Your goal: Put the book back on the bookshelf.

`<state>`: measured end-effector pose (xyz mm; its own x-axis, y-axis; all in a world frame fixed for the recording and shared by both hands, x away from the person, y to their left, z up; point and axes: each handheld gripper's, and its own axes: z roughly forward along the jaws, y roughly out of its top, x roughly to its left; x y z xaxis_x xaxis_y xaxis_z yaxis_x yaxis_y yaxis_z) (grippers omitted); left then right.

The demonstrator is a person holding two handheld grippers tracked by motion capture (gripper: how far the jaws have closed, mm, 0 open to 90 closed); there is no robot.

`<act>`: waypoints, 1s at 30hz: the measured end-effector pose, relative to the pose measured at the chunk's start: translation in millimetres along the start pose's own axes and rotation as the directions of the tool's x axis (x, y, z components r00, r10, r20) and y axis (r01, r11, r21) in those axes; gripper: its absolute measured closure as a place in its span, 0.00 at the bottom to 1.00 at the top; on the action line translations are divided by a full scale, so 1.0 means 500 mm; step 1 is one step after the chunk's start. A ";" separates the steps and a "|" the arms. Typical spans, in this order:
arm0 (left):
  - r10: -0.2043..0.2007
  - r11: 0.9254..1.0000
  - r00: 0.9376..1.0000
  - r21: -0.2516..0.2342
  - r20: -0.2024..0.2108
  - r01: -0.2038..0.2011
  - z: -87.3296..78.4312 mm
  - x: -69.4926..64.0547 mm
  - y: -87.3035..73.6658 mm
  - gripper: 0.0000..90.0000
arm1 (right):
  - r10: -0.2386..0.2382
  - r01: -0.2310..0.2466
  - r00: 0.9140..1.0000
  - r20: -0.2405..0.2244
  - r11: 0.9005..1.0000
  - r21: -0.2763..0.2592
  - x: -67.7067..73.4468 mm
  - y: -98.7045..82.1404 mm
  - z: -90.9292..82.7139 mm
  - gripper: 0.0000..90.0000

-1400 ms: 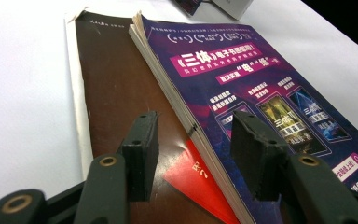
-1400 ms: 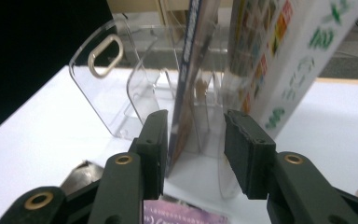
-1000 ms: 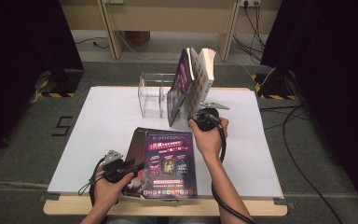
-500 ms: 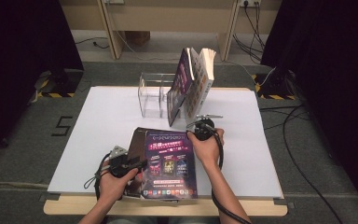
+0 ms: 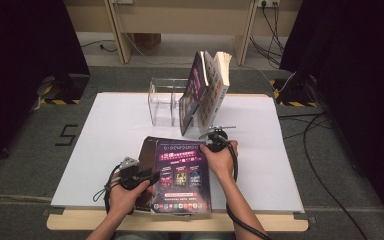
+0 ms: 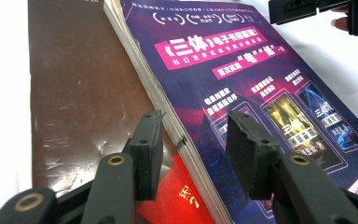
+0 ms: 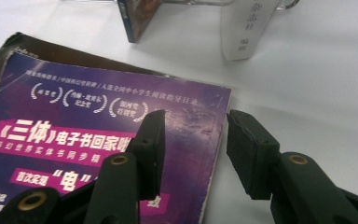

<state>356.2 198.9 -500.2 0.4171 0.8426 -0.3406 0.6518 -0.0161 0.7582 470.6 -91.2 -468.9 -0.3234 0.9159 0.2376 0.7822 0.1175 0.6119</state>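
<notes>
A purple-covered book (image 5: 182, 175) lies flat near the table's front edge, on top of a brown-covered book (image 5: 146, 150). My left gripper (image 5: 152, 176) is at the purple book's left side. In the left gripper view its jaws (image 6: 193, 126) straddle the page edge of the purple book (image 6: 242, 70), one jaw over the brown cover (image 6: 79, 93). They have just been closing, with a gap still showing. My right gripper (image 5: 215, 136) sits at the book's far right corner. Its open jaws (image 7: 196, 128) straddle the cover's (image 7: 98, 140) right edge.
A clear plastic stand (image 5: 162, 102) holds several books (image 5: 207, 87) that lean upright at the table's middle back. Their lower ends (image 7: 137, 14) show just beyond the right gripper. A white sheet (image 5: 110, 135) covers the table, and floor cables run at the right.
The right hand has come down and toward the front, from beside the leaning books to the purple book's far right corner. The left hand has stayed at the book's left edge.
</notes>
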 end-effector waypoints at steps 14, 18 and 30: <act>-0.019 1.000 1.000 0.012 0.005 0.019 0.005 0.002 0.002 0.67 | 0.030 -0.029 0.999 -0.039 0.999 0.037 -0.006 0.002 0.017 0.62; -0.016 1.000 1.000 0.018 0.014 0.016 0.007 -0.001 0.003 0.68 | 0.059 -0.057 0.997 -0.051 0.997 0.042 -0.009 0.003 0.020 0.61; -0.002 0.999 1.000 0.039 -0.005 0.002 0.009 -0.004 0.009 0.71 | 0.069 -0.067 0.995 -0.078 0.997 0.030 -0.016 0.001 0.023 0.58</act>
<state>361.0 194.6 -498.8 0.4122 0.8455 -0.3393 0.6769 -0.0350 0.7352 479.6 -94.4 -479.1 -0.3091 0.8892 0.3373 0.8177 0.0674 0.5717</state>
